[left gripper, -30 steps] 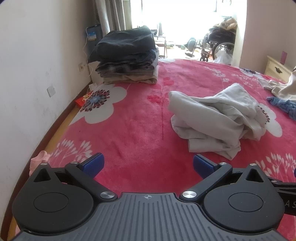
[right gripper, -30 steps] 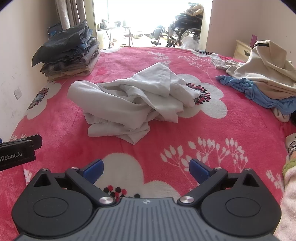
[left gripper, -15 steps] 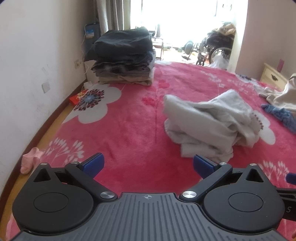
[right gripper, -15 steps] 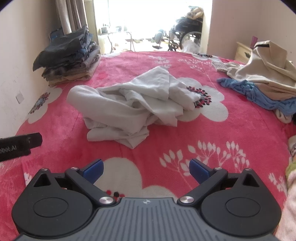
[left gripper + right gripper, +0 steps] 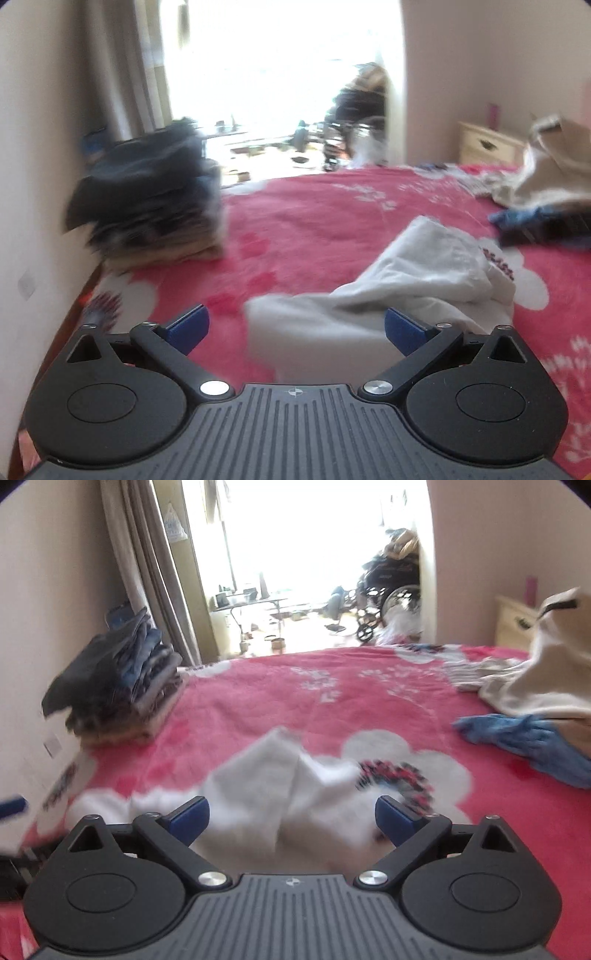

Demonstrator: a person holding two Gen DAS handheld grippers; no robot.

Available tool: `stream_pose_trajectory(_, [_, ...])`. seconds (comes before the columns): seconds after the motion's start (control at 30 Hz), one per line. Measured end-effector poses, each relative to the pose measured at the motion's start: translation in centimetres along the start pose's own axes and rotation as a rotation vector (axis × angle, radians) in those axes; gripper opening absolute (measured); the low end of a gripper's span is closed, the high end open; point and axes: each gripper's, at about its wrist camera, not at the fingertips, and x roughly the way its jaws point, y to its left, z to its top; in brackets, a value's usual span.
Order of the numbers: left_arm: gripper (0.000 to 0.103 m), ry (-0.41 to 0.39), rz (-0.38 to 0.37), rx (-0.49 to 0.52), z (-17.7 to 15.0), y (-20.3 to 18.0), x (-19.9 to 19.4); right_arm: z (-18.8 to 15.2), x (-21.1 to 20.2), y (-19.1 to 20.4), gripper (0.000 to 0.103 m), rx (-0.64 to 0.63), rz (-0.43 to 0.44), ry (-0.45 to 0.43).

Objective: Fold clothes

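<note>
A crumpled pale grey garment (image 5: 417,284) lies on the red flowered bedspread (image 5: 314,221). In the left wrist view it spreads just ahead and to the right of my left gripper (image 5: 295,328), which is open with its blue pads (image 5: 188,326) wide apart and nothing between them. In the right wrist view the same garment (image 5: 288,794) fills the space right in front of my right gripper (image 5: 291,818), also open and empty. Both views are motion-blurred.
A stack of folded dark clothes (image 5: 147,206) sits at the far left by the wall (image 5: 33,147). A heap of beige and blue unfolded clothes (image 5: 532,701) lies at the right. A nightstand (image 5: 487,144) and a wheelchair (image 5: 388,602) stand beyond the bed.
Both grippers have moved forward and down toward the grey garment, which now lies close in front of the fingers. Both remain open.
</note>
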Motion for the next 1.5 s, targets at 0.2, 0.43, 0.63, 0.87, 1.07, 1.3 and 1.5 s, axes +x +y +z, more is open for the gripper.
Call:
stream_pose_trajectory(0.2, [0.074,0.111,-0.089,0.018,0.4,-1.3,6.7,2.8,9.5,-0.6,0.066,0.019,0.051,0.13])
stream_pose_trajectory(0.43, [0.01,0.2,-0.155,0.019,-2.3,-2.5,7.4,0.8,7.5,-1.7,0.015,0.049,0.172,0.114])
stream_pose_trajectory(0.63, [0.003,0.202,-0.239,0.091,-4.4,-3.3,2.3,-3.0,-2.3,-3.3,0.011,0.072,0.315,0.096])
stream_pose_trajectory(0.87, [0.003,0.315,-0.331,0.185,-9.2,-3.8,-4.4,-10.2,-11.9,-3.5,0.009,-0.005,0.402,0.252])
stream_pose_trajectory(1.07, [0.004,0.408,-0.328,0.232,-12.1,-1.6,-9.3,-17.6,-16.0,-2.9,0.009,-0.001,0.396,0.489])
stream_pose_trajectory(1.3, [0.056,0.276,-0.312,0.208,-9.2,-0.9,-11.8,-16.8,-18.7,-3.0,0.018,0.023,0.313,0.405])
stream_pose_trajectory(1.5, [0.087,0.178,-0.378,0.239,-7.3,-4.0,-8.7,-10.8,-17.0,-2.8,0.063,0.043,0.212,0.227])
